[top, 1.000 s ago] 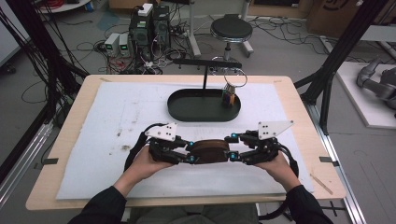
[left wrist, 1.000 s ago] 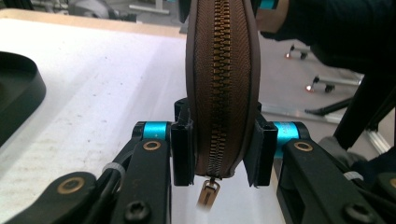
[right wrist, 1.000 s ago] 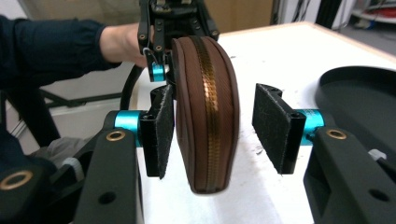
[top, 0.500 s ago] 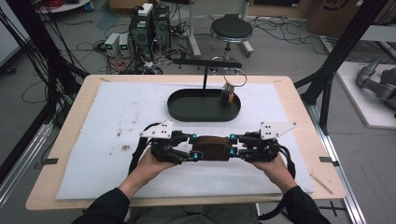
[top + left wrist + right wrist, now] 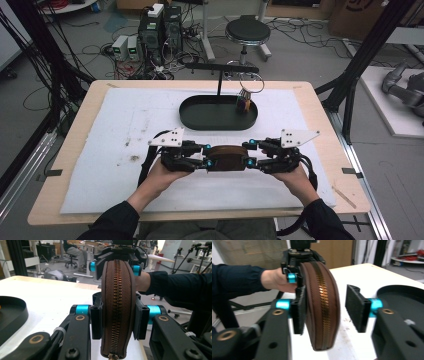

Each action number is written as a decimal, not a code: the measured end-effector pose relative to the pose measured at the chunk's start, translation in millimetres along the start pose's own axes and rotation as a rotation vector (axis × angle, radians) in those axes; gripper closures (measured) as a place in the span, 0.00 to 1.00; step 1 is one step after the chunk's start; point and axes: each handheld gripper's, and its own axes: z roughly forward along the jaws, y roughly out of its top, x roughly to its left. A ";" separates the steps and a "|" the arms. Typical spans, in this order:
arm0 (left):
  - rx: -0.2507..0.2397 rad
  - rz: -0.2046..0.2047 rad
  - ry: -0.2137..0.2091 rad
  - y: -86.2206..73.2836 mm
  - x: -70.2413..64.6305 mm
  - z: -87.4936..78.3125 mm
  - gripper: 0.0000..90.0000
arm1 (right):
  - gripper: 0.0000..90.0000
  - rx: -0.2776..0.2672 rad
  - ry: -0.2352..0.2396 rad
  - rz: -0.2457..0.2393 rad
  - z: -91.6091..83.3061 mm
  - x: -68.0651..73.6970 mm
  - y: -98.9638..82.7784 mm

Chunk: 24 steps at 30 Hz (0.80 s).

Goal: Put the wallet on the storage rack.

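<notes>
A brown zippered pouch hangs on edge between my two grippers, just above the white mat, zipper facing up. My left gripper holds its left end. In the left gripper view both pads press the pouch after the jaws have just been closing. My right gripper is at the other end, and its jaws have just been opening. In the right gripper view one pad touches the pouch, while the other pad stands off it with a gap.
A black oval tray sits behind the grippers, with a thin T-shaped stand rising from it and a small ringed item at its right end. The white mat covers most of the wooden table.
Both hands and the pouch stay where they were. From above, the grippers' poses look almost unchanged.
</notes>
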 end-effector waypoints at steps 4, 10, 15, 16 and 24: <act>0.004 0.006 0.034 2.5 2.9 -3.2 0.74 | 0.45 0.008 -0.067 0.005 -7.2 -4.7 -1.8; -0.003 0.009 0.093 8.8 11.0 -9.0 0.74 | 0.43 0.006 -0.219 0.022 -29.1 -15.1 -6.2; -0.009 -0.001 0.153 11.5 18.6 -12.6 0.74 | 0.43 -0.006 -0.329 0.027 -44.8 -21.1 -9.6; -0.008 -0.001 0.160 11.8 20.0 -13.0 0.74 | 0.43 -0.008 -0.360 0.026 -47.5 -22.3 -10.5; -0.034 -0.025 0.249 11.8 40.9 -13.3 0.74 | 0.43 0.017 -0.572 0.075 -59.4 -31.0 -20.9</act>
